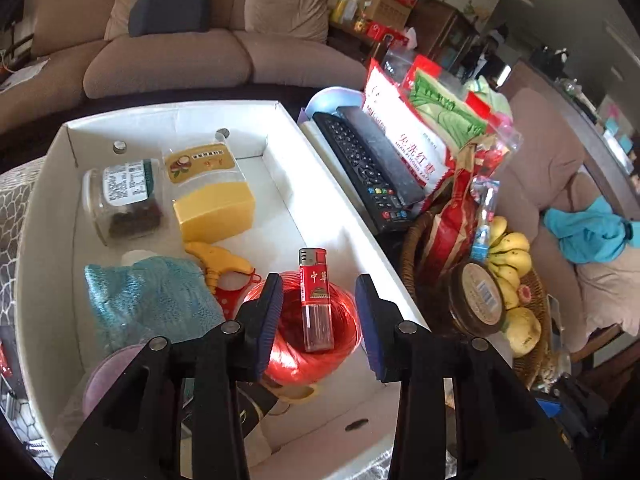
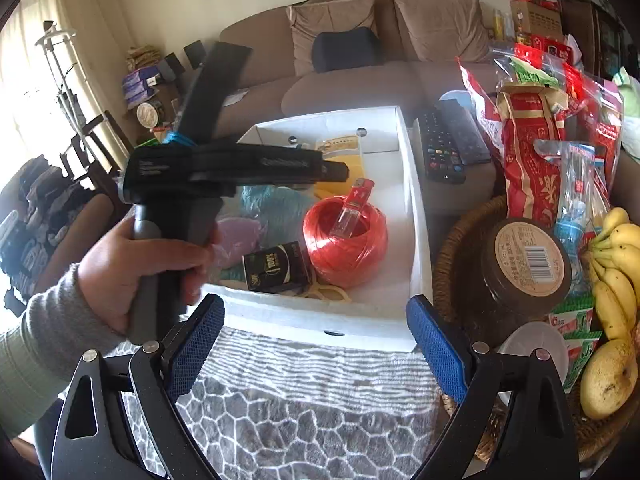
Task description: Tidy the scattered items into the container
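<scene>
Left claw: my left gripper (image 1: 320, 320) hangs released over the white cardboard box (image 1: 332, 208), pads either side of the red lighter (image 1: 316, 300) without touching it.
Lighter: it lies tilted on the red twine ball (image 1: 320, 344), at the box's near right.
Right claw: my right gripper (image 2: 316, 340) is spread wide and grasps nothing, near the box's front wall above the patterned cloth (image 2: 288, 412).
Already boxed: jar (image 1: 120, 200), yellow block (image 1: 216, 210), teal cloth (image 1: 148, 300).
Risk: I judge the lighter poorly seated; a nudge from my pads could roll it off the twine.
Outside: two remotes (image 1: 372, 168) right of the box.
</scene>
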The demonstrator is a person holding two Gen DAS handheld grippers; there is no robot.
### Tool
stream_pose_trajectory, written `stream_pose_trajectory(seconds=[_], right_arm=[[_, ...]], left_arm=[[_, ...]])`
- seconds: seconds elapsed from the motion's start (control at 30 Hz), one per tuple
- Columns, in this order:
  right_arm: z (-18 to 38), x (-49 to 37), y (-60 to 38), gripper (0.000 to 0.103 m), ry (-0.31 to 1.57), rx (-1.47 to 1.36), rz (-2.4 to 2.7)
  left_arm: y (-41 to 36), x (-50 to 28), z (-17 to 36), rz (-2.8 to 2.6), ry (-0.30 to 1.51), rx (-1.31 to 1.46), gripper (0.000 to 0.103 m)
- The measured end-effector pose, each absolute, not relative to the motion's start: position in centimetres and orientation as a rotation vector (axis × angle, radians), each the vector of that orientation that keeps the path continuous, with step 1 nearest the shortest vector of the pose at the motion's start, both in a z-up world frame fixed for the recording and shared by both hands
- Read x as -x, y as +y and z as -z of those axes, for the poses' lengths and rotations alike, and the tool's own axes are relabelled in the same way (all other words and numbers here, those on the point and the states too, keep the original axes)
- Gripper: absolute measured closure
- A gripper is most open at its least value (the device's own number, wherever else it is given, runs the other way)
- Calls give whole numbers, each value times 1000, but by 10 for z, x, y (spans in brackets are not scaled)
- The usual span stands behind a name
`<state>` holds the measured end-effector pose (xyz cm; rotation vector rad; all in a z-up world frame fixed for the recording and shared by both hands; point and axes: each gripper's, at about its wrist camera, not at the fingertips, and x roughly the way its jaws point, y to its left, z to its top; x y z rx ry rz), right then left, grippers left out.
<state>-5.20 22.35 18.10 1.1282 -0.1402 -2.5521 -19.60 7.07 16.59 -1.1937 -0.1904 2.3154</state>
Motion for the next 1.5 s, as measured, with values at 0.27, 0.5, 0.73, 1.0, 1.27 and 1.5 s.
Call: stream_pose_trajectory(seconds=[0.27,0.5,0.73,1.0,1.27,1.5], right_arm=[[-188,29,186,8,-106,-1111,2505],[-189,3,116,8,-47,-1106,2411],[-180,-18,58,8,-3,-1128,2340],[-182,7,71,19,-125,-1180,2353],[-207,127,156,33,-299,-1244,2514],[-177,217,190,35,-271,-1416,2604]], left_arm=[[-66,92,-174,-2438,-191,1218,28],[-205,11,-114,-2572,-346,1442,28],[-302,-25,-70,-2640,-601,1533,28],[-296,3,-68,-2607,-633,1419,28],[-232,41,-107,-2521,-532,1219,28],[-141,103,-161,-2416,-392,1170,28]])
